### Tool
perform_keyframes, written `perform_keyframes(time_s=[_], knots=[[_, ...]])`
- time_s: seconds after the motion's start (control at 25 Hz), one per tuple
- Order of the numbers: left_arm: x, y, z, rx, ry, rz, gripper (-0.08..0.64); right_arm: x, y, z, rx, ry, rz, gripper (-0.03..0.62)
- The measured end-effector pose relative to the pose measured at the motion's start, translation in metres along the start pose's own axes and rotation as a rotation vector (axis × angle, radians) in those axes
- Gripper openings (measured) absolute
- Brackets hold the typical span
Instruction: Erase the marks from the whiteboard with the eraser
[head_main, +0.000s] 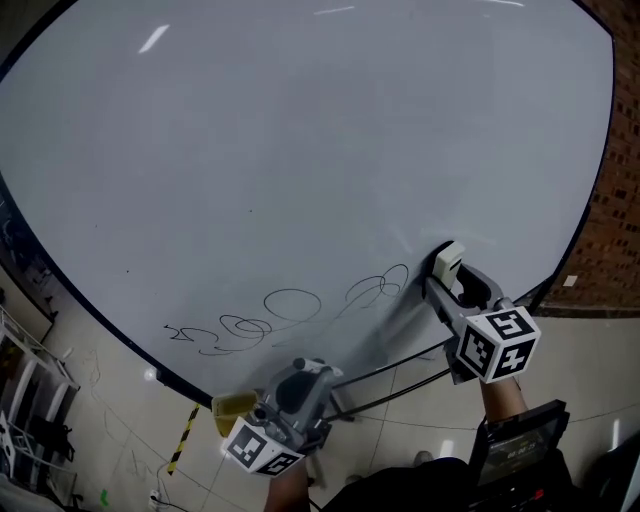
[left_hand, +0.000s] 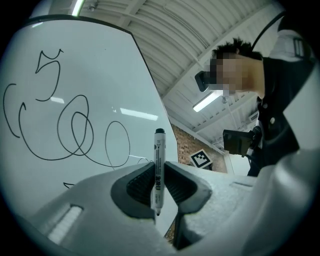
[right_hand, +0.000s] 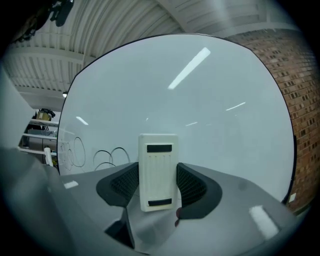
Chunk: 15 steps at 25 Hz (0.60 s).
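Left tongs (left_hand: 159, 184): pinching marker (left_hand: 159, 167) upright, held low, off whiteboard (head_main: 300, 150). Barrel carries dark print, not legible.

Marks (head_main: 290, 312): chain of black loops along lower board, none visibly wiped. A "5"-like figure shows in left gripper view.

Right tongs (right_hand: 158, 182): clamped on white eraser (right_hand: 158, 170), which sits just right of the rightmost loop; board contact uncertain. No brand visible, only two dark strips.

Step judged: start of erasing. Next move: press eraser flat, sweep left across loops.
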<state>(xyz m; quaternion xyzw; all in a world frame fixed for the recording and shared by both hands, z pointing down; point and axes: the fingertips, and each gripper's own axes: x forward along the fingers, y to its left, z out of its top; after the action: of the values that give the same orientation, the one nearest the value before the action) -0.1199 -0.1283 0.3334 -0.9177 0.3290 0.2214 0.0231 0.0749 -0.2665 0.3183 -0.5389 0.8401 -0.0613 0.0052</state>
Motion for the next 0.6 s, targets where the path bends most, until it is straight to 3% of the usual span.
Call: perform_keyframes(time_s=[0.16,0.36,0.48,0.6], knots=[[-0.001,0.004,0.002,-0.020,0.005,-0.013,0.058,0.002,0.044,0.008,-0.063,0.011,0.067,0.239],[-0.002,0.009,0.004,-0.017,0.000,-0.015,0.058,0.005,0.079,-0.002,-0.064,0.033,0.192,0.239],[0.005,0.011,0.002,-0.012,0.000,-0.011,0.058,0.005,0.061,-0.005,-0.016,0.043,0.238,0.239],[0.022,0.008,0.000,-0.003,0.009,-0.007,0.058,0.003,0.016,-0.006,0.046,0.036,0.223,0.239]])
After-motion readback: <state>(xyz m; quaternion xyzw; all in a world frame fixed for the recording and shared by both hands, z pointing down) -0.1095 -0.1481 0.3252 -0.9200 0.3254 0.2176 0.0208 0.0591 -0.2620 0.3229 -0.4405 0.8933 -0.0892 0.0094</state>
